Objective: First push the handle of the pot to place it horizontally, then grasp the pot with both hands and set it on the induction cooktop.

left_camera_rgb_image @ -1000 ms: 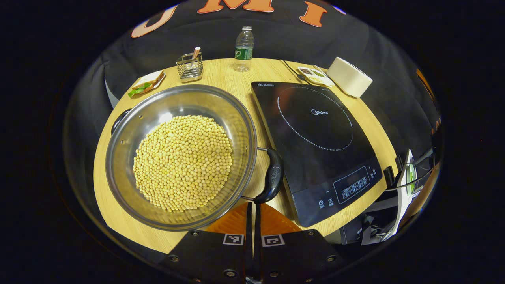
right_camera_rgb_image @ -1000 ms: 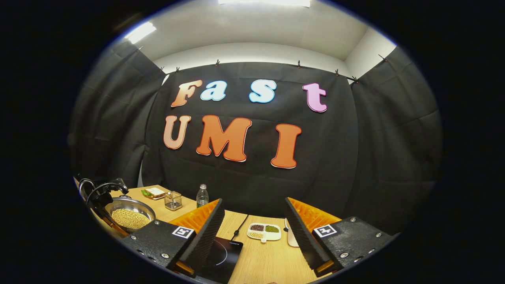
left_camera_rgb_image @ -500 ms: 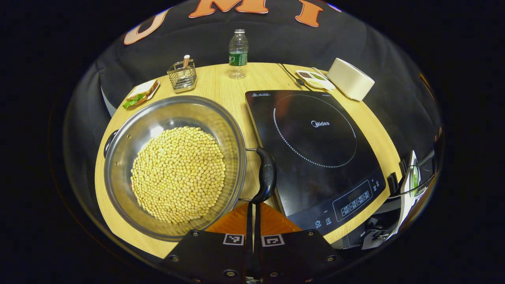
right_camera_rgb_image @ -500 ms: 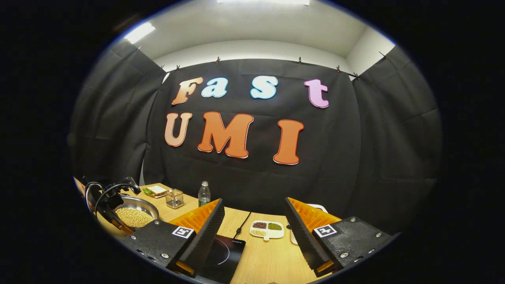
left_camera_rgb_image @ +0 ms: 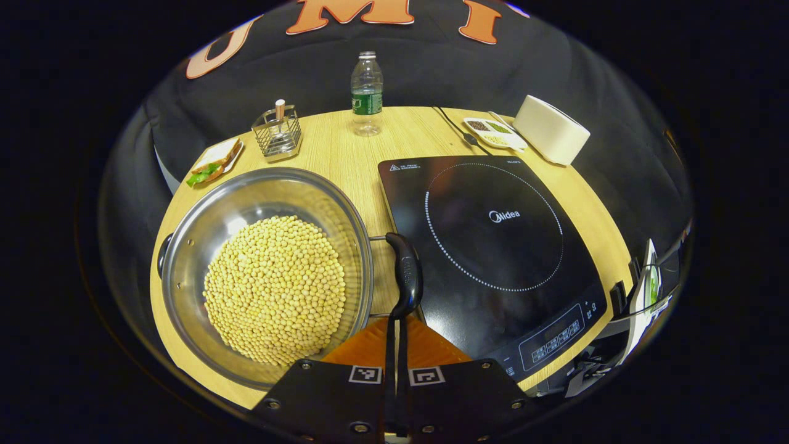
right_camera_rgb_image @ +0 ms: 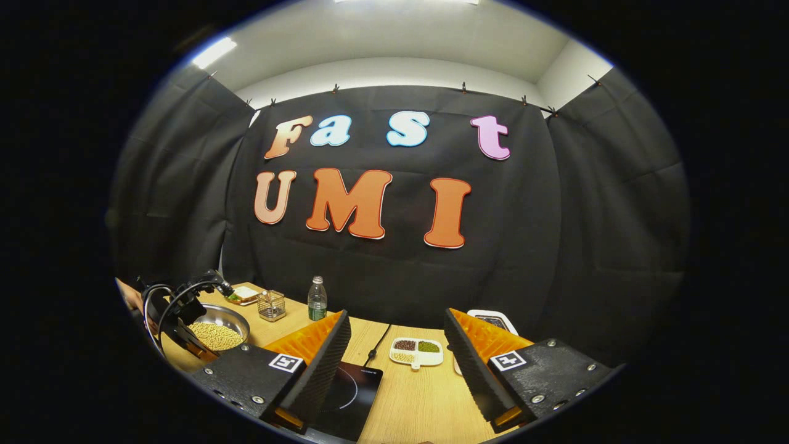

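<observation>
1. "Midea" stands in white inside the dotted ring of the induction cooktop (left_camera_rgb_image: 493, 246).
2. Small print at the cooktop's rear corners and its control panel markings are too small to read.
3. The pot handle (left_camera_rgb_image: 407, 277) bears an embossed mark, not legible.

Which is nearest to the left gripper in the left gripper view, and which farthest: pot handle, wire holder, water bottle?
1. Pot handle: right at the tips of the left gripper, on the pot's right side.
2. Wire holder: far left, beyond the pot.
3. Water bottle: at the table's back edge, farthest.
</observation>
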Tool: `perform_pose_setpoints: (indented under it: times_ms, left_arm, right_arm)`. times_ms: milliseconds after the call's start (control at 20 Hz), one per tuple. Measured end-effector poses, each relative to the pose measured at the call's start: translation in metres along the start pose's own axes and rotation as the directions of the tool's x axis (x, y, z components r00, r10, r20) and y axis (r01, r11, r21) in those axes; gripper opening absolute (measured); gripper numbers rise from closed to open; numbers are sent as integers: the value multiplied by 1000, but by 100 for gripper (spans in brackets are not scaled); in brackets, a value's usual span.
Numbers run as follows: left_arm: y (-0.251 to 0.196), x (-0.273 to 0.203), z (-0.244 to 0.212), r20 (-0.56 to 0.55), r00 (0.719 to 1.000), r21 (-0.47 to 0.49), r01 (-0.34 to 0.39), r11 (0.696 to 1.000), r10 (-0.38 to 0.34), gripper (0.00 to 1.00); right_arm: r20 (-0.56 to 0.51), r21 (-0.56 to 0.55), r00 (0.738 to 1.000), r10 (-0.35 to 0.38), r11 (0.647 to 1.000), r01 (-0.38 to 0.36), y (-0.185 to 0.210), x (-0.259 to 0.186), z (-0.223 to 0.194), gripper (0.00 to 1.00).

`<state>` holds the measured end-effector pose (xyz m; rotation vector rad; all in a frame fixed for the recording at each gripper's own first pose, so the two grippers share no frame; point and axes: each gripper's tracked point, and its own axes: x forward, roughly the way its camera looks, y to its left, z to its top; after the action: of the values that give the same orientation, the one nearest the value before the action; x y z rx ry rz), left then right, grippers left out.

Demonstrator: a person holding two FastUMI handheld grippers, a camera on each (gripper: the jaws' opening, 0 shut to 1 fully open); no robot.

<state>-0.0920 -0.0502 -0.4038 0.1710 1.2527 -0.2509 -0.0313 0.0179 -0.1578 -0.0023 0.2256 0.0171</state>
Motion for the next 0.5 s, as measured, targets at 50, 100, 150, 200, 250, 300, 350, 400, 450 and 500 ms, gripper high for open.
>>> perform_pose_setpoints:
  times_ms: [50,100,150,200,250,300,350,400,450,500]
  left_arm:
    - [0,2,4,6,1000,0,1,1000,-1,2]
    - [0,4,7,10,1000,-4,0,1000,0,1]
    - [0,6,10,15,1000,-3,1,1000,-1,2]
    - [0,7,13,20,1000,-3,2,1000,-2,1]
    - [0,8,16,26,1000,-3,2,1000,-2,1]
    - [0,10,19,33,999,-5,2,1000,-2,1]
    - [0,10,22,39,999,-4,2,1000,-2,2]
    - [0,11,23,45,999,-3,1,1000,-1,2]
    - [0,10,24,49,999,1,1,1000,-1,2]
    - [-1,6,24,55,998,1,5,1000,-5,2]
  right_arm:
    - [-4,2,1000,0,1000,0,0,0,-1,95]
    - [-10,4,1000,0,1000,0,0,-1,-2,95]
    - [-16,6,1000,2,1000,-1,2,0,-3,95]
    - [-22,7,1000,3,1000,-3,3,1,-6,95]
    - [-28,8,1000,4,1000,-4,5,1,-7,95]
    - [-36,8,999,6,1000,-6,6,1,-10,95]
    - [-42,11,999,8,1000,-7,9,2,-11,95]
    - [-51,14,999,13,1000,-13,11,3,-13,95]
    - [-59,18,998,18,1000,-17,14,5,-14,95]
    - [-68,23,997,25,999,-23,19,6,-16,95]
